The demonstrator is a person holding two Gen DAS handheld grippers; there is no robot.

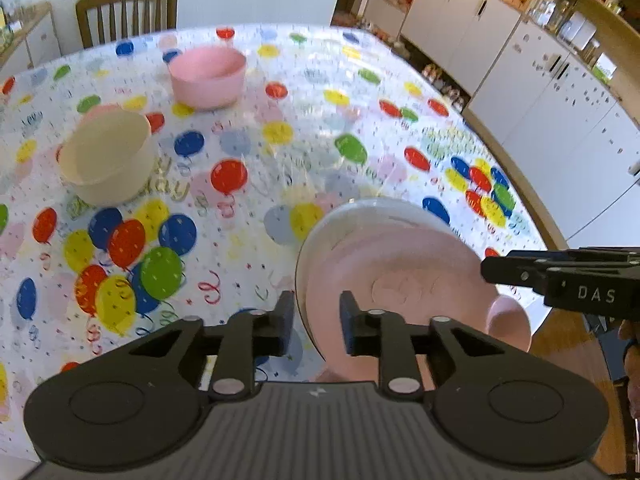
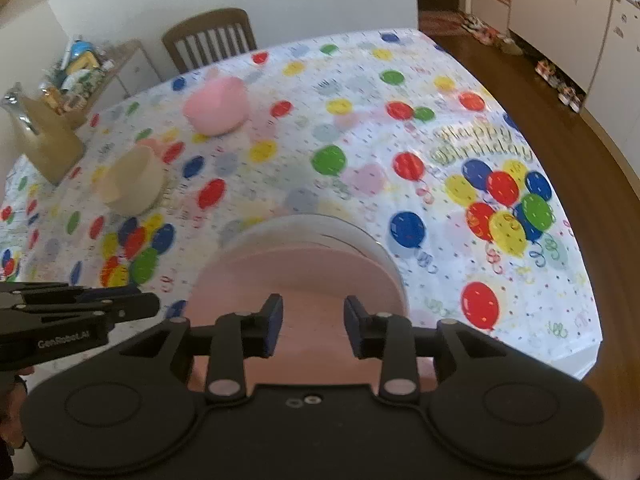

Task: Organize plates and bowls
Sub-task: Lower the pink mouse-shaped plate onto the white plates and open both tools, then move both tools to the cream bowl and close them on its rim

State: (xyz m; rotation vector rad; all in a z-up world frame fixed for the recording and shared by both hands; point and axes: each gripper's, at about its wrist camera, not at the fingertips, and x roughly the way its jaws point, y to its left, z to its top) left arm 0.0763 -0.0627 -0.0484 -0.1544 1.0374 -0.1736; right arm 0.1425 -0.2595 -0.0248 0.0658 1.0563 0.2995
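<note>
With both grippers parted over the stack | left gripper (image 1: 316,322) spread, empty; right gripper (image 2: 313,326) spread, empty | pink plate (image 1: 384,272) on white plate (image 1: 352,212), tabletop near edge | next: likely fetch cream bowl (image 1: 108,160), pink bowl (image 1: 208,76).

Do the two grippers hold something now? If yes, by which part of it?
Nothing is held. The left gripper and right gripper both stand open above the pink plate, which lies on a white plate; no fingers touch it.
</note>
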